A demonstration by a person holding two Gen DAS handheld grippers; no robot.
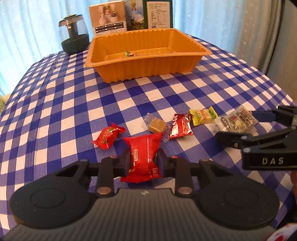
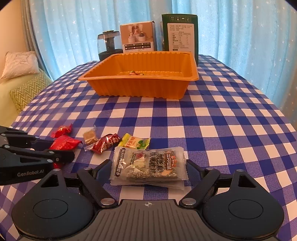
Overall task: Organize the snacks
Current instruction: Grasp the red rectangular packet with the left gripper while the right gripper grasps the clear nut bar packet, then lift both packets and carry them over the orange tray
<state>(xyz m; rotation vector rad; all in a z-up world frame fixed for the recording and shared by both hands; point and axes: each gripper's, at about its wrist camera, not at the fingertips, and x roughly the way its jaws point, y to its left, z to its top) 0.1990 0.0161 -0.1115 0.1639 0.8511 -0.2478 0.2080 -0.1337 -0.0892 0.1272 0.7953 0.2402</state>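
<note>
Left wrist view is showing the left gripper (image 1: 142,160) clamping a red snack packet (image 1: 143,157), while the right gripper (image 2: 149,171) is straddling, fingers apart, a clear sesame-bar packet (image 2: 148,166) near the orange tray (image 2: 141,87).

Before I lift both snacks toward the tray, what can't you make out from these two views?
- Orange tray contents: near wall hides all but one wrapper top, both views.
- Right gripper contact with the clear sesame packet: pads hidden behind its edges.
- Red packet in the left gripper: print too small.
- Green box: cut off by top edge, left view.
</note>
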